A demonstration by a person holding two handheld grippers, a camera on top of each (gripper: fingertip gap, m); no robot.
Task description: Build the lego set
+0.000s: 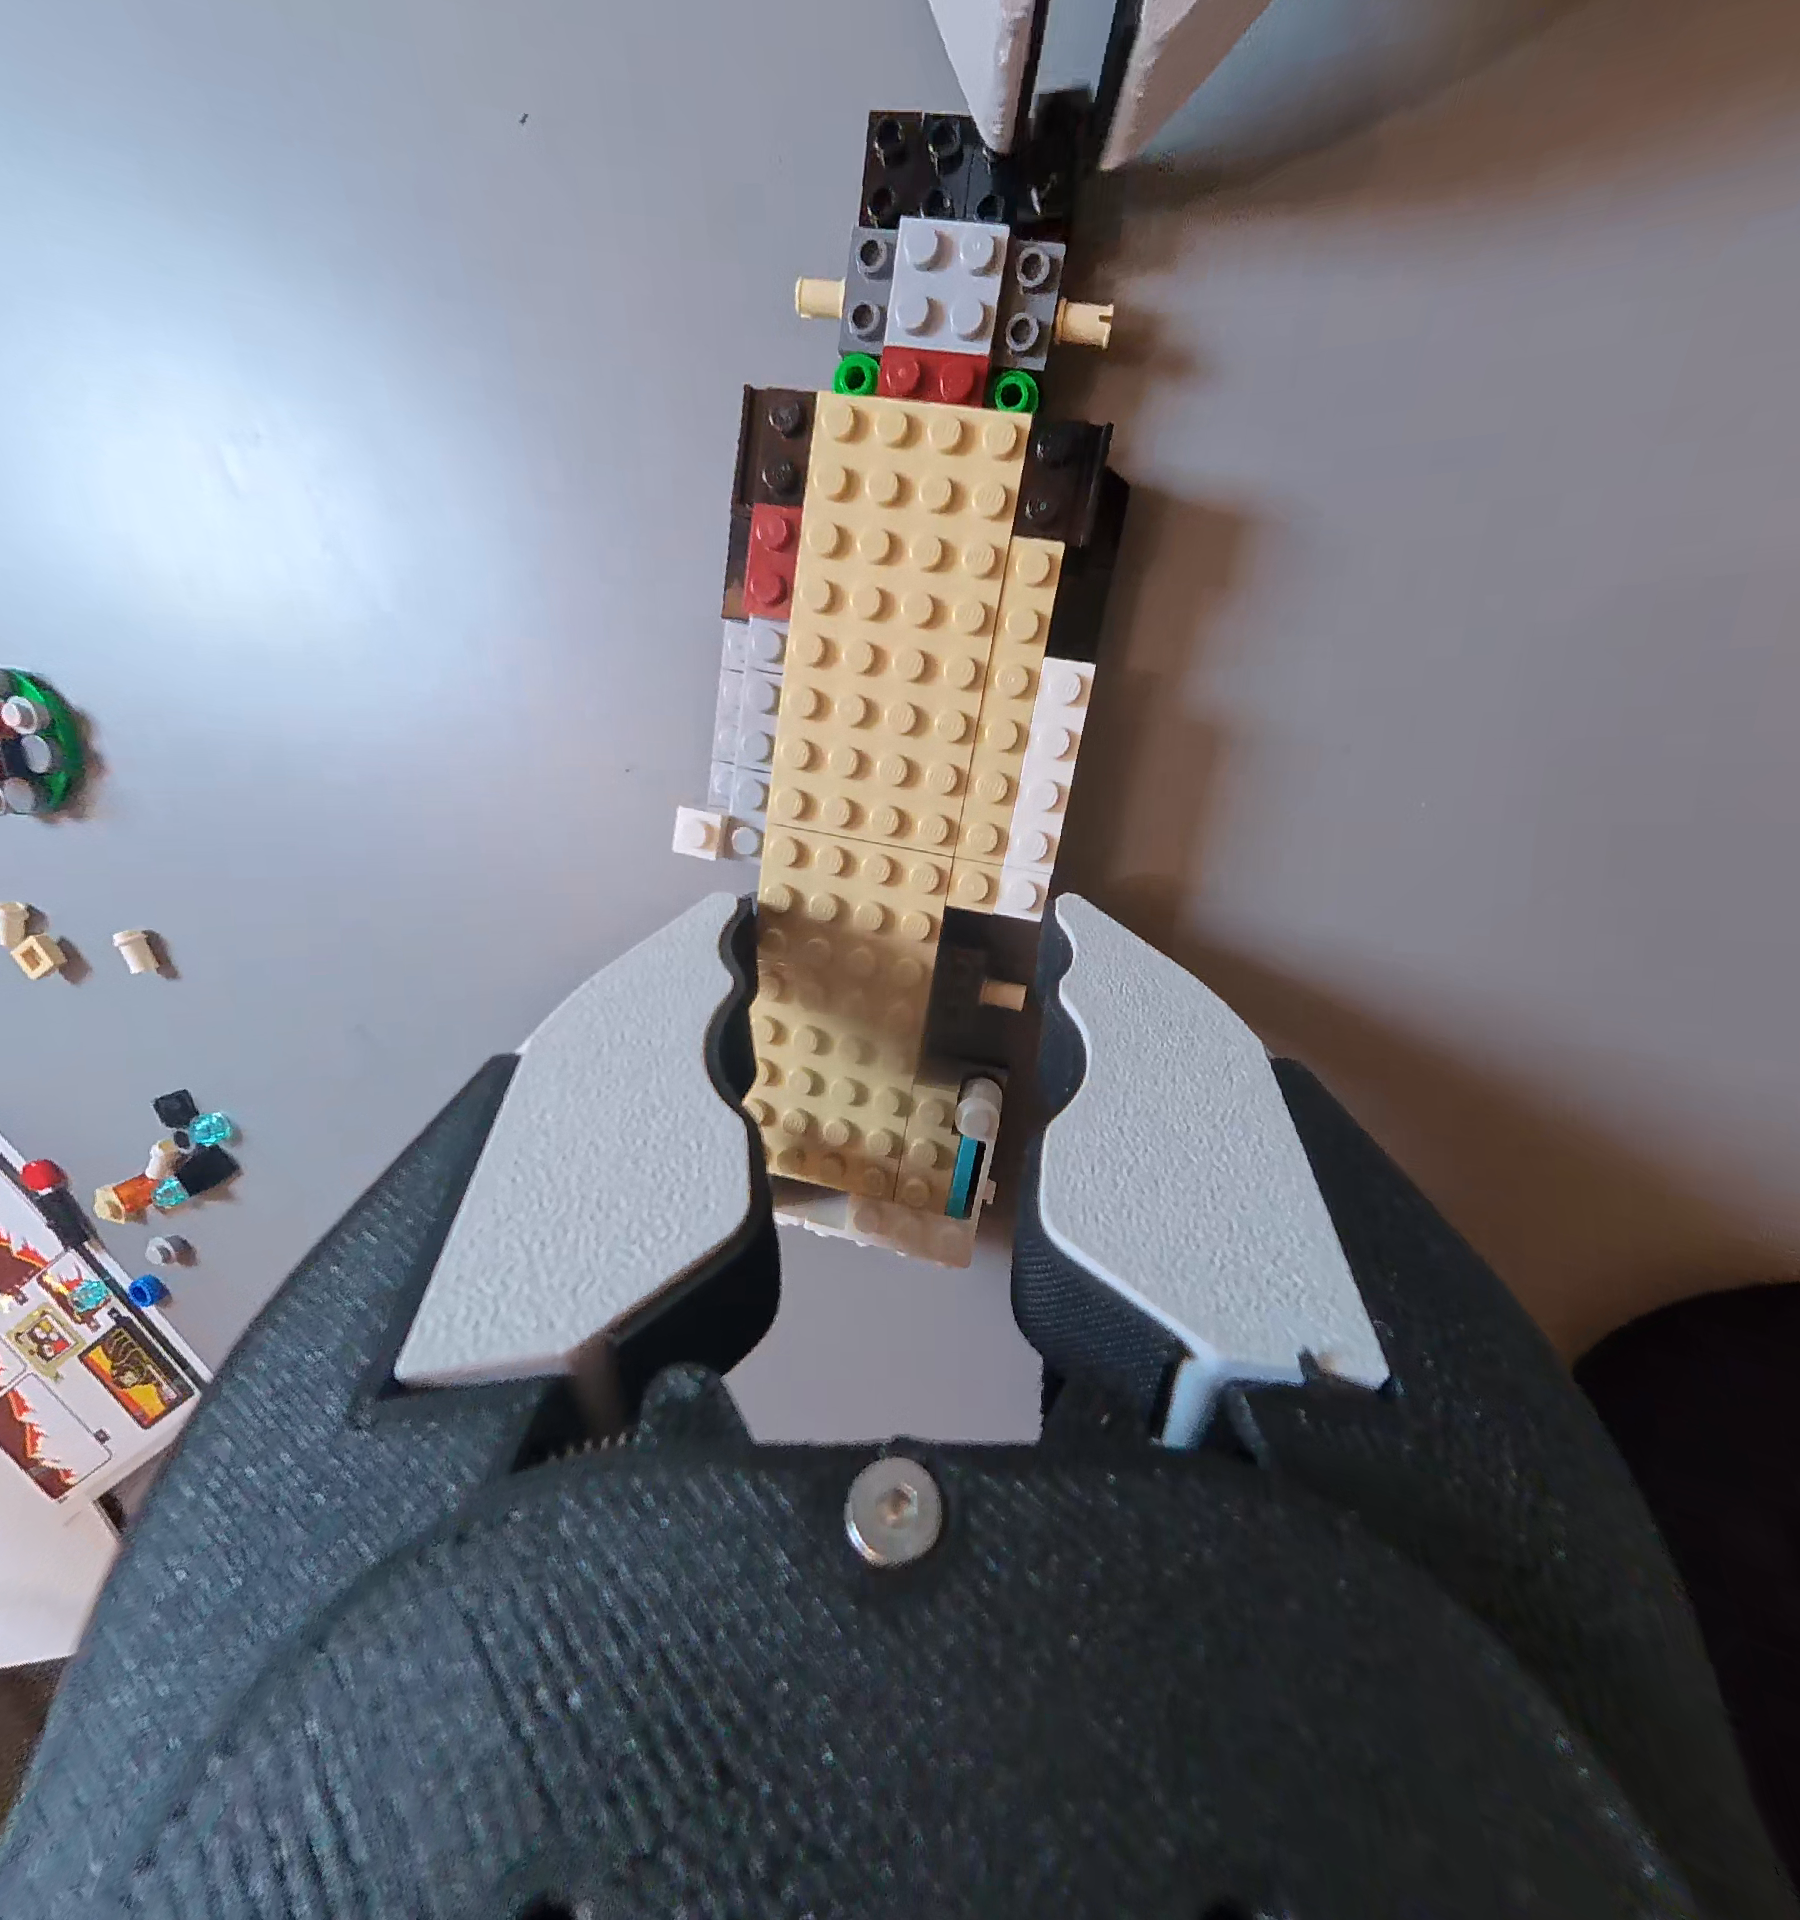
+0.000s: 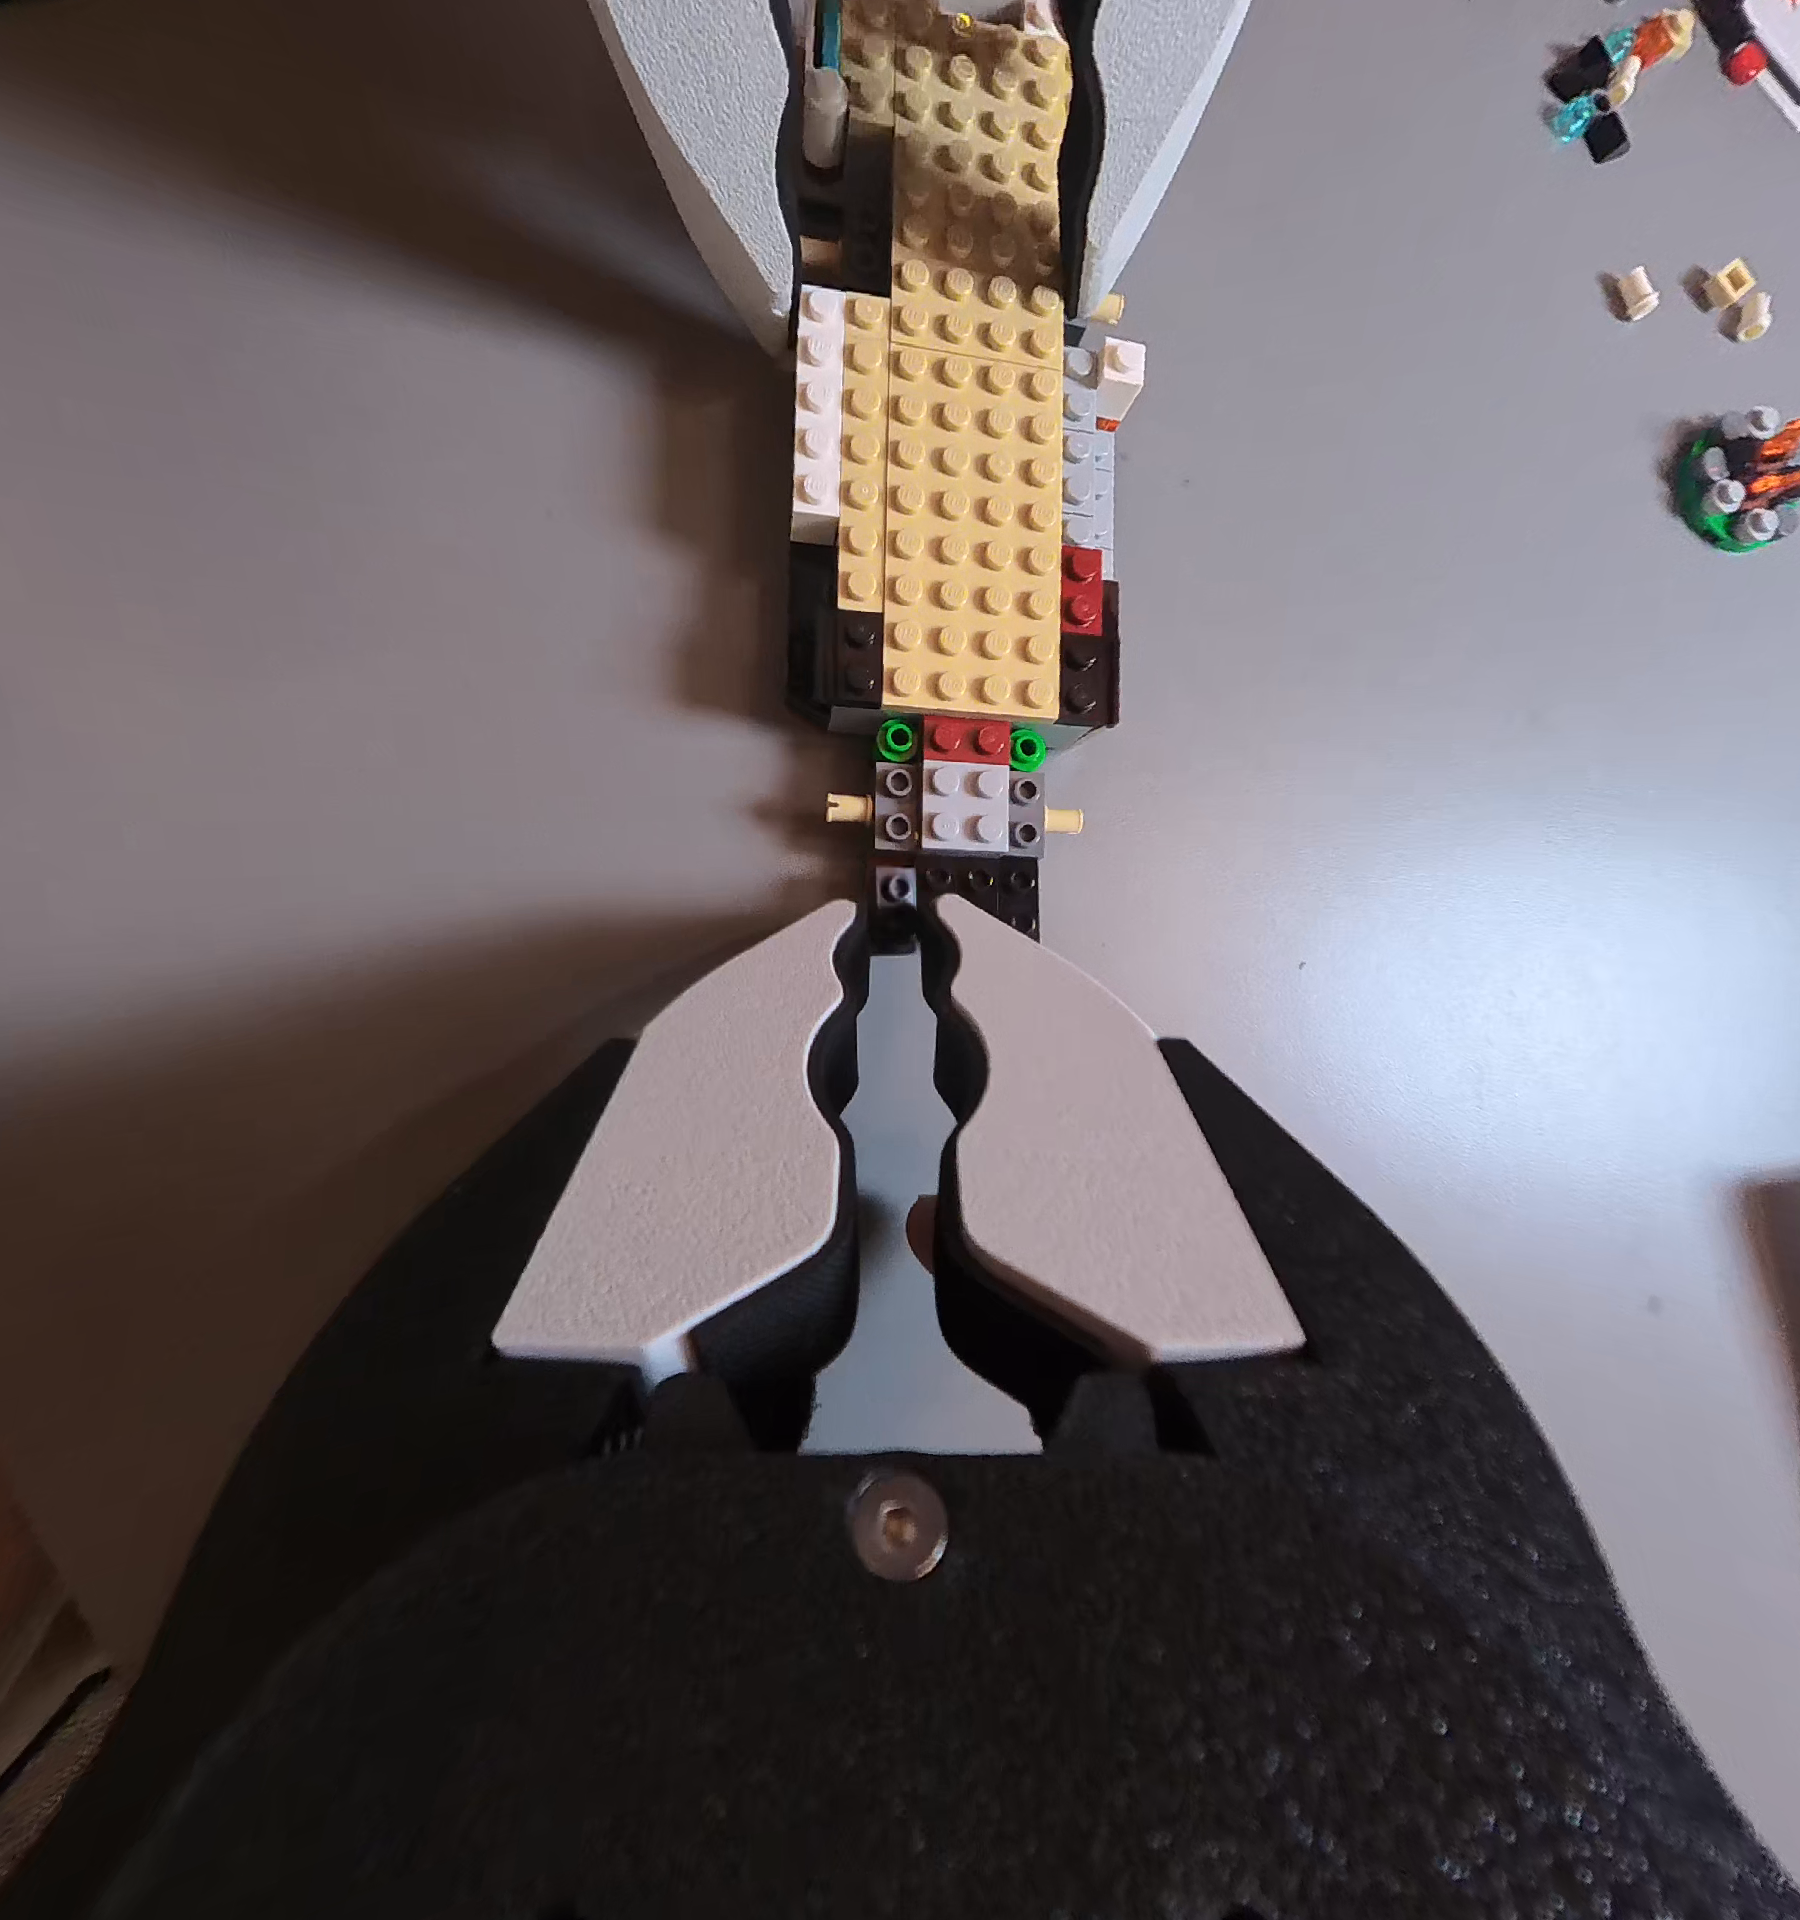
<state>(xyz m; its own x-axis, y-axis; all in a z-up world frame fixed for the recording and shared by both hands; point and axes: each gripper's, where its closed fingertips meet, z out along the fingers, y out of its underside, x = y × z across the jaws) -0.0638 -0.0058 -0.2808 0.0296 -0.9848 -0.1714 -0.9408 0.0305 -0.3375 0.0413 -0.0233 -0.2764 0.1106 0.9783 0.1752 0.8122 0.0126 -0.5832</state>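
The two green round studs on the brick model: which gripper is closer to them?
Right. The right gripper pinches the model's narrow black end, just past the green studs; the left gripper clasps the far tan end.

Smooth grey table (image 1: 356, 364) all around, with soft bright patches of light and big dark shadows (image 2: 252, 623). Brownish edge strip (image 2: 2, 1558) at the low left in the right wrist view. Something black (image 1: 1727, 1455) at the side.
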